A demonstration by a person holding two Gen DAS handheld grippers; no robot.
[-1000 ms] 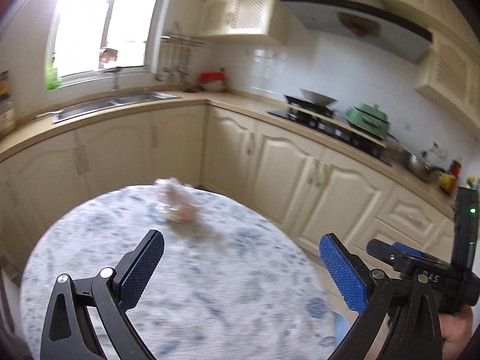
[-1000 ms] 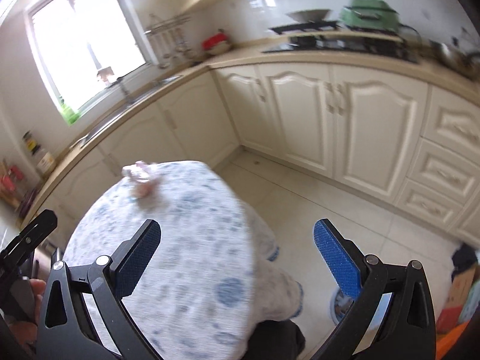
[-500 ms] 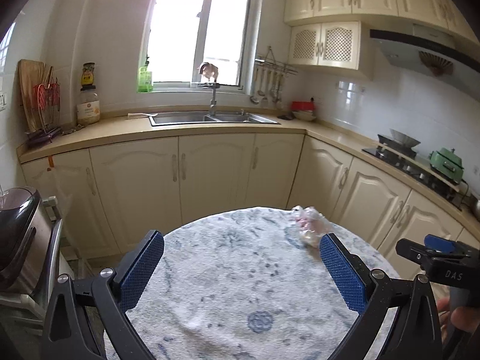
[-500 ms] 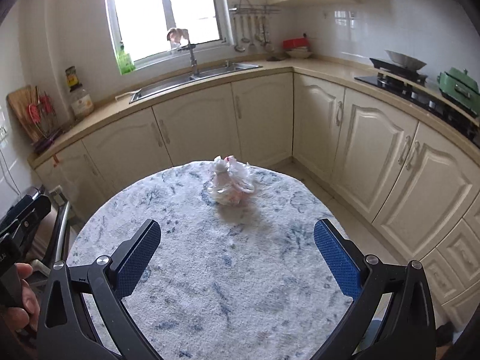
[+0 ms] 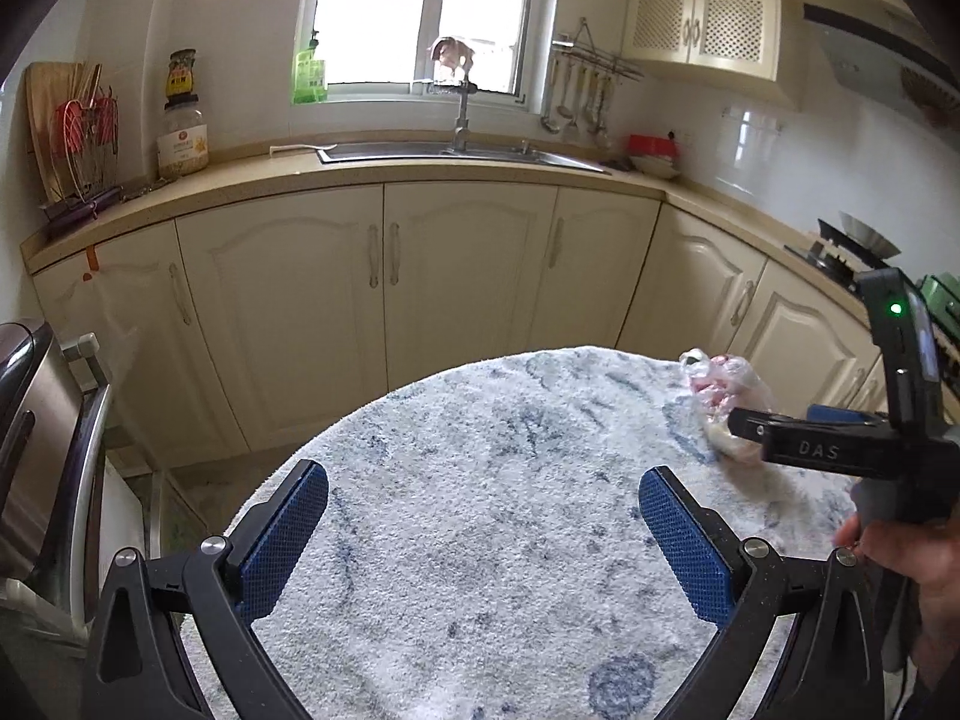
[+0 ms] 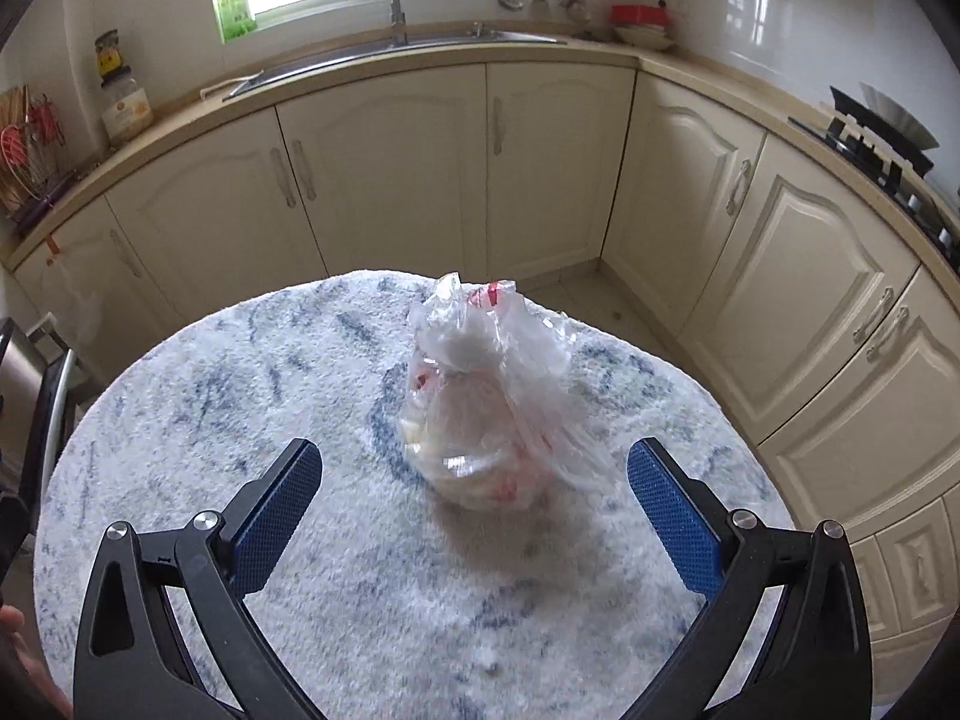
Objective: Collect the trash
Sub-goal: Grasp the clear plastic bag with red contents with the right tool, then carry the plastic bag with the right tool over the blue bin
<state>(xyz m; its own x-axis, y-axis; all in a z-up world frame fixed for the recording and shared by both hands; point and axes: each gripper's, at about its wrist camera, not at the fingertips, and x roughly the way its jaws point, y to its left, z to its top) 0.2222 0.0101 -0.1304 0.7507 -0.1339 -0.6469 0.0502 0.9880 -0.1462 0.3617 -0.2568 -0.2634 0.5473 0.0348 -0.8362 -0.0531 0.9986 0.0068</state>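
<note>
Right wrist view: the trash bag [image 6: 480, 402], a clear plastic bag knotted near the top with pale and red contents, sits upright on the round table [image 6: 180, 396], toward the far side of its blue-and-white cover. The bag lies ahead of the right gripper [image 6: 474, 501], on the line between the blue pads [image 6: 672, 522], which stand wide apart with nothing between them. No contact is visible between pads and bag.

In the left wrist view the same bag [image 5: 717, 387] appears at the right edge of the table, partly hidden behind the body of the right gripper. The left gripper [image 5: 483, 531] hangs over a bare part of the cover, its pads also spread and empty.

Judged step: approach and grasp of the bag with the right gripper. Recommended procedure:

1. Advance along the present line so that the bag stays centred between the pads.
2. Aim for the gathered neck just below the knot. The film there is bunched and gives a firmer hold than the loose, slippery belly.
3. Keep the pad tips clear of the cover; its pile could snag and drag.
4. Close fully before lifting. Thin film compresses a great deal.
5. Lift straight up, so the contents hang below the grip.

Behind the table, cream cabinets [image 6: 384, 168] run under a counter with a sink [image 6: 390, 51].
</note>
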